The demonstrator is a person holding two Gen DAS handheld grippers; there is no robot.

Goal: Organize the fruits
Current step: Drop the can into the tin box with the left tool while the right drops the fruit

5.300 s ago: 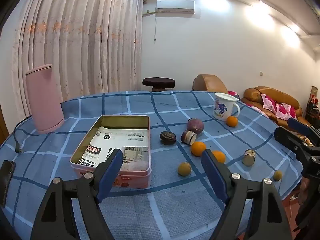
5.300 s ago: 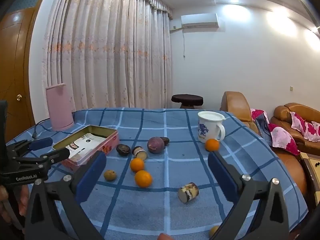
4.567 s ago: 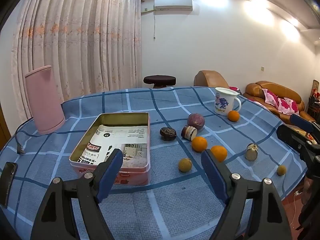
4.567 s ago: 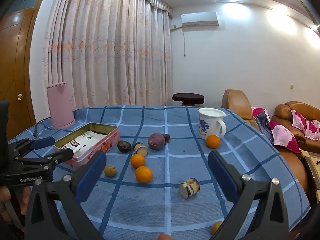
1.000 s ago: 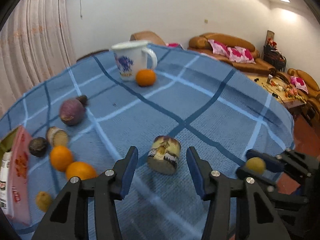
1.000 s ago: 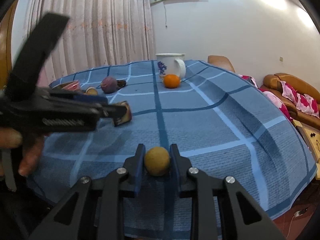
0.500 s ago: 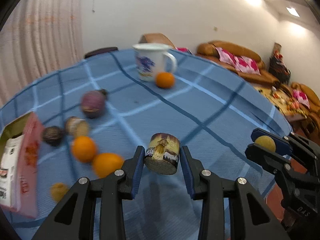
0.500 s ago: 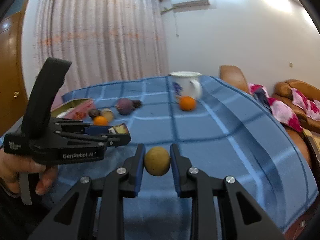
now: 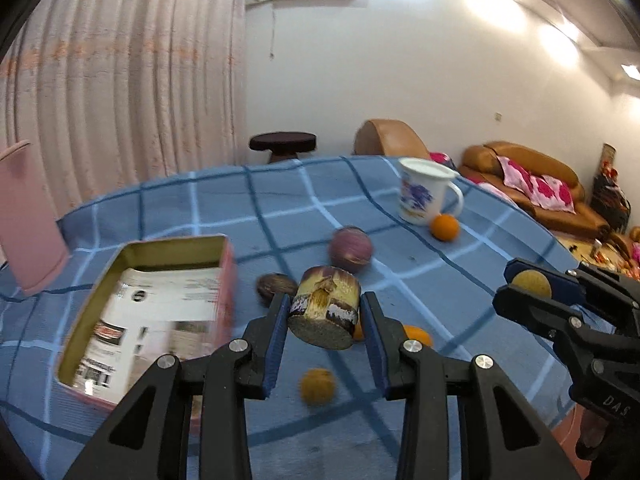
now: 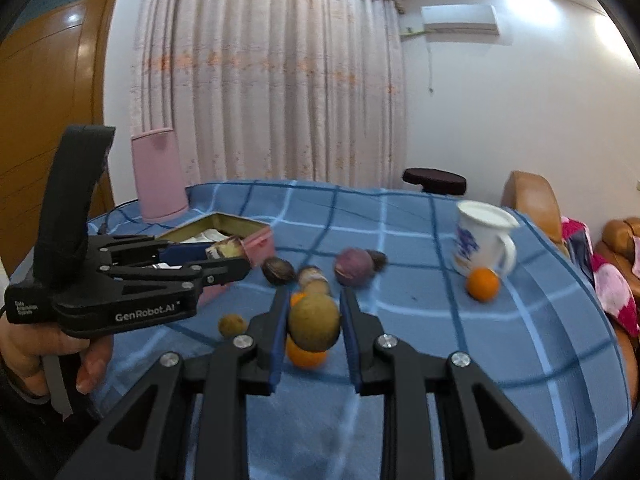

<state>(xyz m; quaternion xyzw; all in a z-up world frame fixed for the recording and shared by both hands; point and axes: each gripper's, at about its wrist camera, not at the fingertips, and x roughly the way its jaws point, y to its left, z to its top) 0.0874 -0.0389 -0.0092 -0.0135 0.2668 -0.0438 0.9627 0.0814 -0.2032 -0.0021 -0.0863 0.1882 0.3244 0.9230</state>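
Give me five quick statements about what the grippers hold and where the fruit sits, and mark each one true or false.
1. The left hand-held gripper grips a small tin. True.
2. The right hand-held gripper is empty. False: it grips a round brownish fruit.
3. An orange lies beside the mug. True.
4. The pink box is full of fruit. False: only printed paper shows inside.
5. The purple fruit sits inside the mug. False: it lies on the cloth.
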